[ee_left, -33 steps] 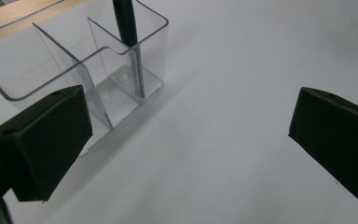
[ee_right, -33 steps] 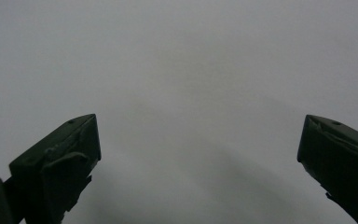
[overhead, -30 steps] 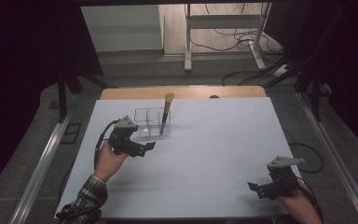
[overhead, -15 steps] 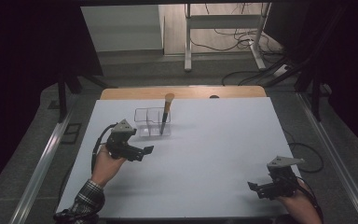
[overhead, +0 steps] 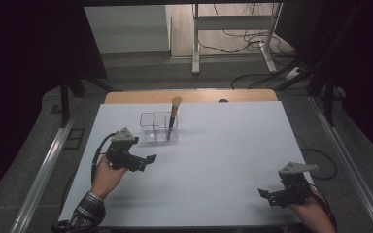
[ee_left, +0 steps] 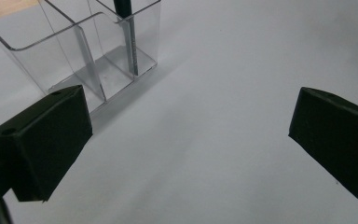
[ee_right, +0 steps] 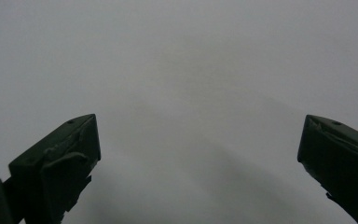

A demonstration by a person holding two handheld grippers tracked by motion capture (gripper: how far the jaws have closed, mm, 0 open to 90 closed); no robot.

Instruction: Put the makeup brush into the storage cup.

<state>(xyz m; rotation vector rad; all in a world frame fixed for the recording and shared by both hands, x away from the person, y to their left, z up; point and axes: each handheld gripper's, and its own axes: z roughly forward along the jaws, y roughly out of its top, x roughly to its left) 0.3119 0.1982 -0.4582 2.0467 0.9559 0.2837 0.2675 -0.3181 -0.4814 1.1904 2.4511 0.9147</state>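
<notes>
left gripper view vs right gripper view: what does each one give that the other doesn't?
Left gripper view: the clear organizer close ahead of the left gripper, with the brush's dark handle standing in one compartment. Right gripper view: the right gripper over bare white table, nothing between or ahead of its jaws. Shared: two black jaws spread wide apart, holding nothing, above the same white surface.

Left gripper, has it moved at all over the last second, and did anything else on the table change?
The left gripper has drawn back from the clear organizer, toward the person and slightly left; its jaws are open and empty. The brush stands upright in the organizer's right compartment as before. The right gripper has stayed put near the table's right front corner, open.
</notes>
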